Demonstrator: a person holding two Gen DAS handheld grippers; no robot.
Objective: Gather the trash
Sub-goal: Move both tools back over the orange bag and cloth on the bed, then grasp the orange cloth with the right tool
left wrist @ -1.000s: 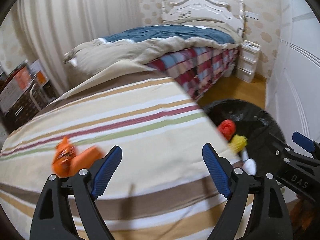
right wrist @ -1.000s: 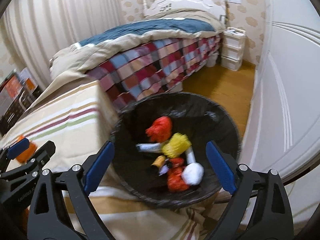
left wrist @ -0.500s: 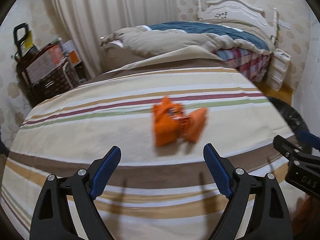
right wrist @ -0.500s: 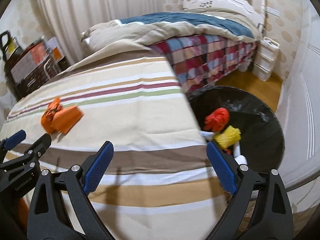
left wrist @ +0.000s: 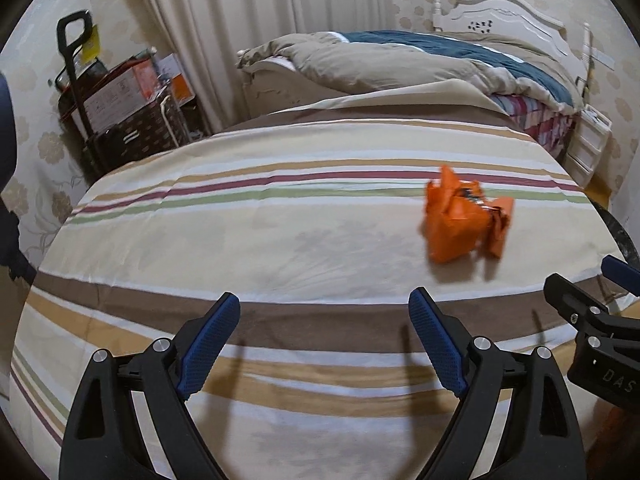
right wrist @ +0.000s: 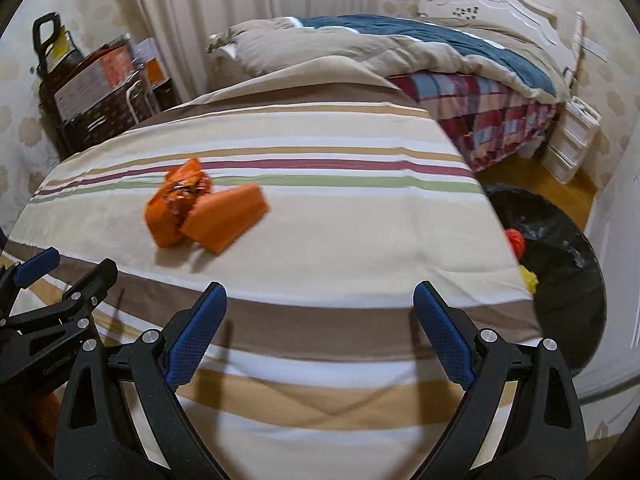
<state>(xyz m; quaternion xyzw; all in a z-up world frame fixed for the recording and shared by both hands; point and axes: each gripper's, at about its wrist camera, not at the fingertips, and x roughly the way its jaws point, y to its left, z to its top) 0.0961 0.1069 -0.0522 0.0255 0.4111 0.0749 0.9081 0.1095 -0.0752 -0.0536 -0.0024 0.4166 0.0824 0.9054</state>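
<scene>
A striped blanket of soft cloth, cream with brown, tan, red and green bands, covers the wide surface under both grippers. Behind its far edge stands a bed with a rumpled beige and blue quilt and a white carved headboard. At the far left corner a cart with boxes stands by the curtain. Past the right edge of the blanket, on the wooden floor, is a round black trash bin with a shiny liner; red and yellow pieces show in it.

The orange wrapper, crumpled and folded plastic, lies on the blanket toward the middle, its long axis running left to right, a little slanted. Nothing lies between it and the grippers.

The left gripper is spread wide and holds nothing. The right gripper is also spread wide, empty.
</scene>
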